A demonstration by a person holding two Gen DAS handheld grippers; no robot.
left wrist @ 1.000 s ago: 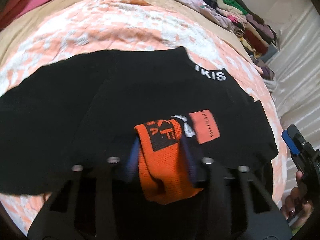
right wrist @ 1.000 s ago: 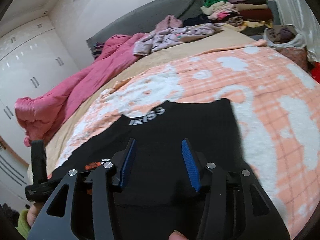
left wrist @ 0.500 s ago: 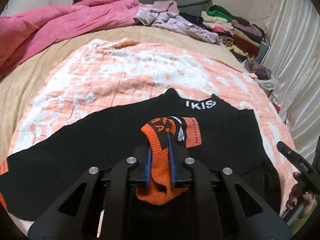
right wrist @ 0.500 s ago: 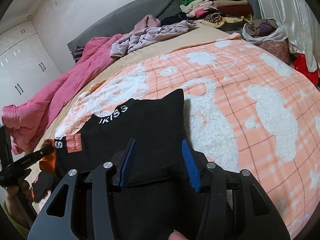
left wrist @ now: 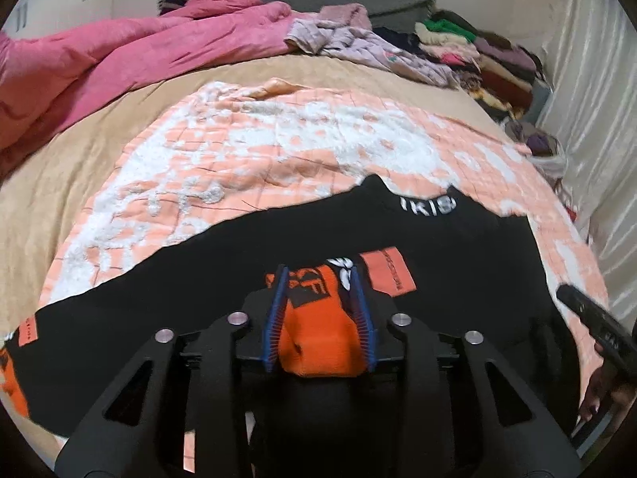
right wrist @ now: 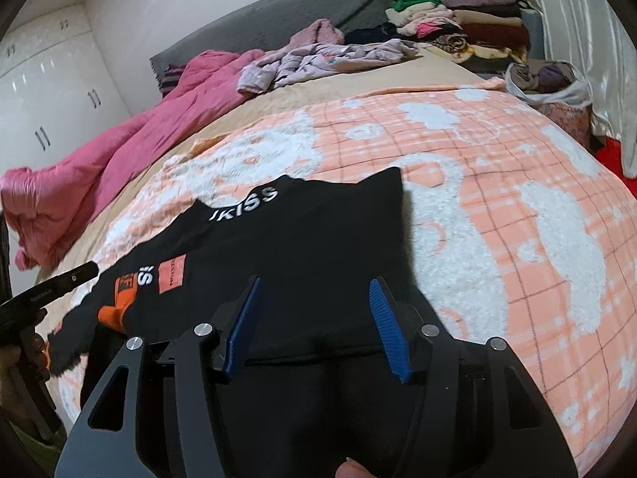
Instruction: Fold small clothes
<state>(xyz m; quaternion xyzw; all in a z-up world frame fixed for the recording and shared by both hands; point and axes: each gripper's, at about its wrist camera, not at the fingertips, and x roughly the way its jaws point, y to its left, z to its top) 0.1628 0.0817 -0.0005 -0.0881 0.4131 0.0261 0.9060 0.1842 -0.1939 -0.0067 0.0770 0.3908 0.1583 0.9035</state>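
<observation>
A black top [right wrist: 318, 239] with white lettering at the neck lies spread on the peach-and-white blanket [right wrist: 517, 199]. Its sleeve, ending in an orange cuff [left wrist: 318, 334], is folded in across the body. My left gripper [left wrist: 318, 275] has that cuff between its blue pads; the jaws are opening, and the cloth still fills the gap and touches both pads. From the right wrist view the cuff [right wrist: 119, 306] shows at the left. My right gripper [right wrist: 315, 283] hovers over the top's near right part, its jaws opening, with nothing pinched between them.
A pink quilt [left wrist: 119, 59] and loose lilac clothes [left wrist: 358, 44] lie at the back of the bed. A stack of folded clothes [right wrist: 458, 20] and a full bag [right wrist: 549, 79] stand at the back right, by a curtain. White wardrobe doors [right wrist: 47, 79] stand at the left.
My left gripper squeezed the orange cuff tight, lifted it, and its pads now stand wider apart around it. The right gripper's jaws have spread a little over the black top.
</observation>
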